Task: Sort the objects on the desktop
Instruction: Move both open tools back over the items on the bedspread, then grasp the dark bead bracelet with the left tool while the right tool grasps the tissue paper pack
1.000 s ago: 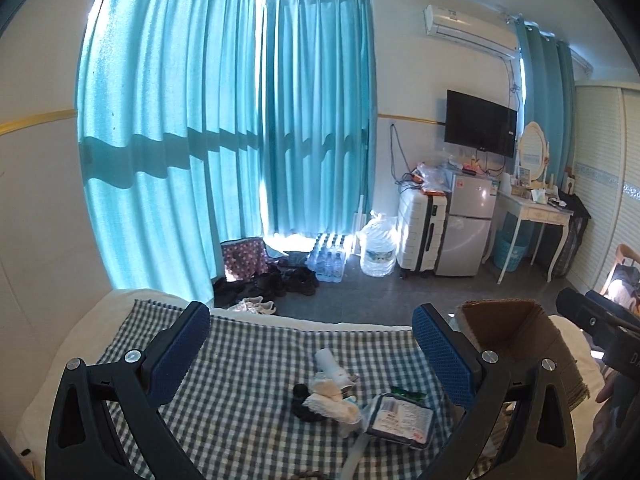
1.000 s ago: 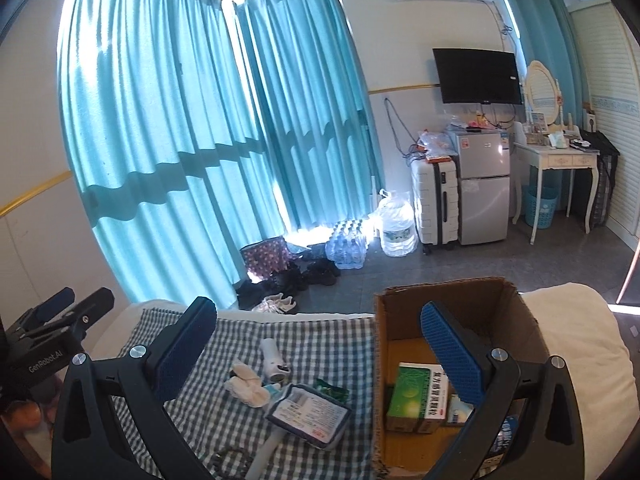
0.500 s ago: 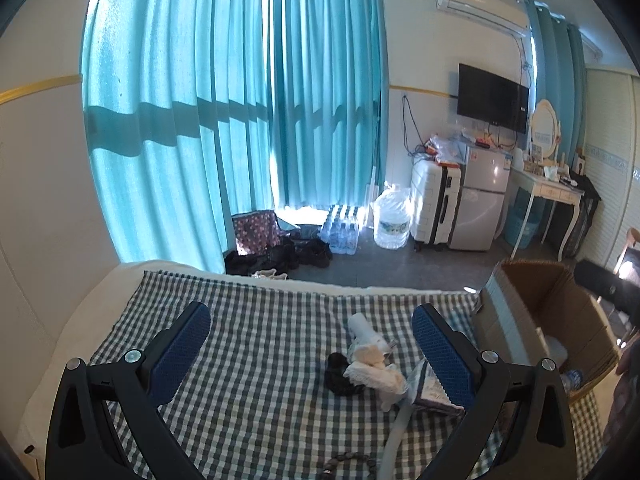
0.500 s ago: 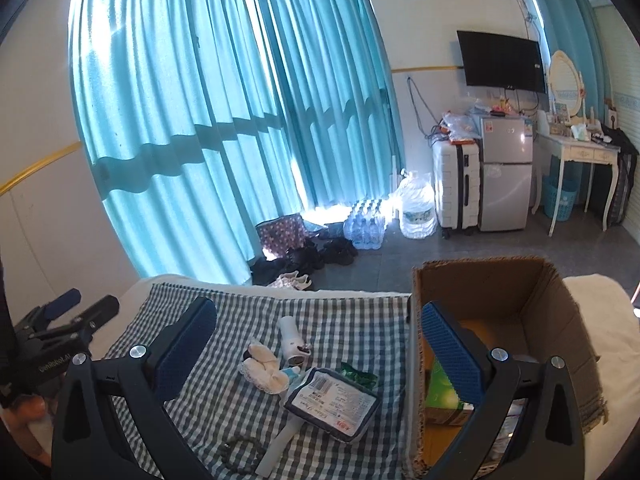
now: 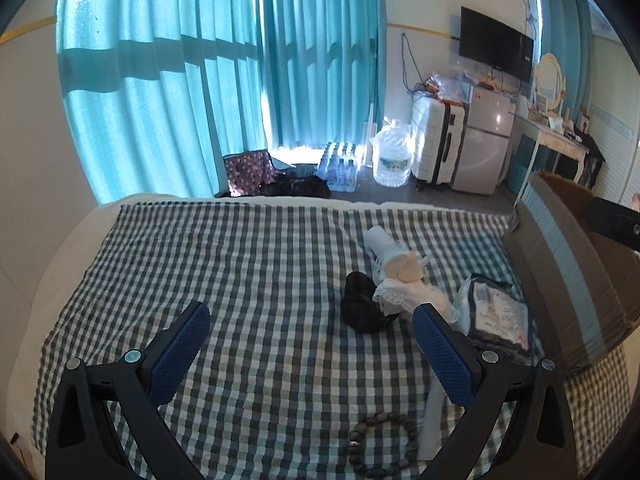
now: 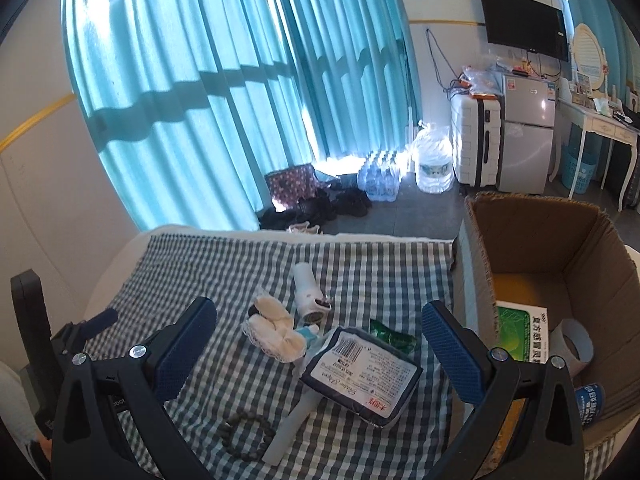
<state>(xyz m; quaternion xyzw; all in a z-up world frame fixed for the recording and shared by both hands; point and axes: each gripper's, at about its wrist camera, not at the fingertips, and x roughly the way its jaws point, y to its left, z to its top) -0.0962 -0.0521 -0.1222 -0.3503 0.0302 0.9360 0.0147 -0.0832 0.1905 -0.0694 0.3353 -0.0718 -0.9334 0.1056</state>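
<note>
The right gripper (image 6: 318, 344) stands wide open and empty, hovering above the checked cloth (image 6: 224, 264); the dark flat packet (image 6: 362, 376) lies directly between and just ahead of its pads, so that looks the likeliest next pick; to take it well, I judge the jaws should come straight down over its short sides, clear of the white tube (image 6: 294, 426) tucked under its near edge. The left gripper (image 5: 310, 338) is likewise spread wide, holding nothing; ahead of its right pad sits a black bundle (image 5: 360, 306) touching a lace-edged white cloth (image 5: 408, 294); a bead bracelet (image 5: 380, 450) lies just beneath it. Right of the right gripper stands the cardboard box (image 6: 520, 224), open-topped; inside are a green-printed carton (image 6: 520, 330), a tape roll (image 6: 572, 344) and a blue-labelled item, partly hidden.
</note>
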